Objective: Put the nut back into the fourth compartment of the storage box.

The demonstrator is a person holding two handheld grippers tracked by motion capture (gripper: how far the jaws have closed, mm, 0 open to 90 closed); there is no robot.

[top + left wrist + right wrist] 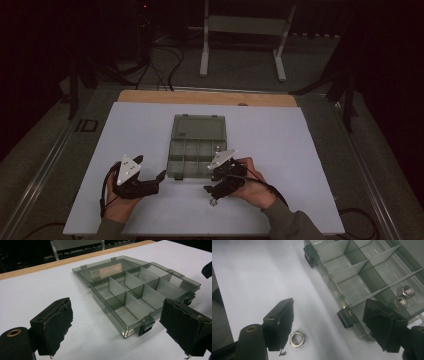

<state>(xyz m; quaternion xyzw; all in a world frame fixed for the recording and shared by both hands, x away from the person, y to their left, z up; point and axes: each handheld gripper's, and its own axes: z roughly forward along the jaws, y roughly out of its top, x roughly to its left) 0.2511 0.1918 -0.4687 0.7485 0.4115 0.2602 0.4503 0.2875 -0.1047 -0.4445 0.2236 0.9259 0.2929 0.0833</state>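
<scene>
A smoky clear compartment box lies open in the middle of the white board, its lid folded back flat. Two metal nuts rest in one of its end compartments. Another nut lies loose on the board in front of the box, close to one jaw of my right gripper. That gripper is open, hovering just above the loose nut and gripping nothing. My left gripper rests left of the box, open and empty, facing the box with its jaws wide apart.
The white board covers a wooden table whose far edge shows behind it. A white metal stand and cables sit on the floor beyond. The box's front latches point toward me.
</scene>
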